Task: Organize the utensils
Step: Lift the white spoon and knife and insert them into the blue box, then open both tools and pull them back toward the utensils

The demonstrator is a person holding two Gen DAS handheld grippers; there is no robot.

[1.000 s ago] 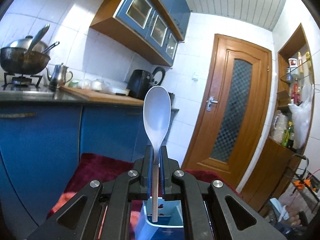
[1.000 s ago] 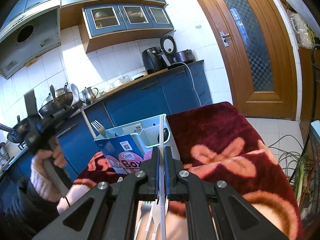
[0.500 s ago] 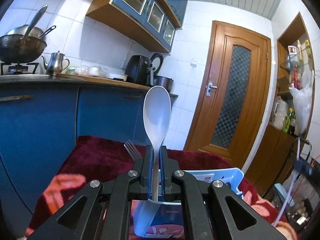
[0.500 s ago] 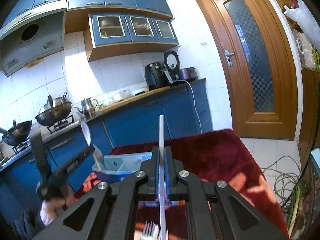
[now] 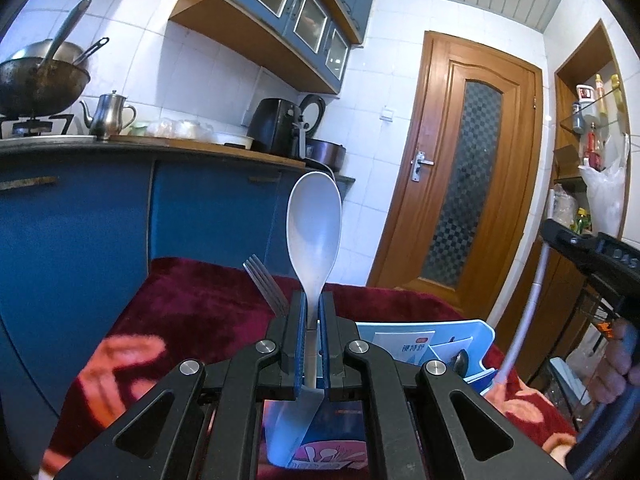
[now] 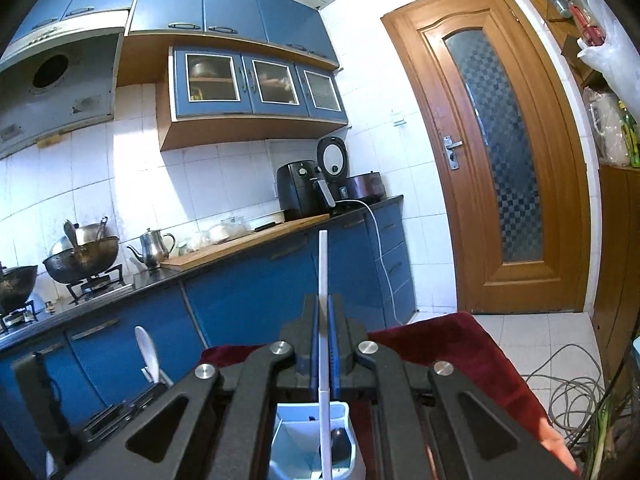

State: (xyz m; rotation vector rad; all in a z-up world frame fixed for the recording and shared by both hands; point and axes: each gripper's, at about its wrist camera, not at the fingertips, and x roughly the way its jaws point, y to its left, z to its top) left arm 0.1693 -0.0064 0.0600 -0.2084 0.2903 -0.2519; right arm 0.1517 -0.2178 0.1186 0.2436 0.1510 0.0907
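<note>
Jaws of the left gripper [image 5: 313, 312] clench a white spoon [image 5: 315, 236]; those of the right gripper [image 6: 323, 320] pinch a white straw [image 6: 323, 264]. Both utensils have lowered toward the blue box [image 5: 482, 334], now directly beneath, so insertion appears imminent.

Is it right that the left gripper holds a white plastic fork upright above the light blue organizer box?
Not quite: the left gripper holds a white plastic spoon, not a fork, as the left wrist view shows. It is upright above the light blue organizer box.
</note>
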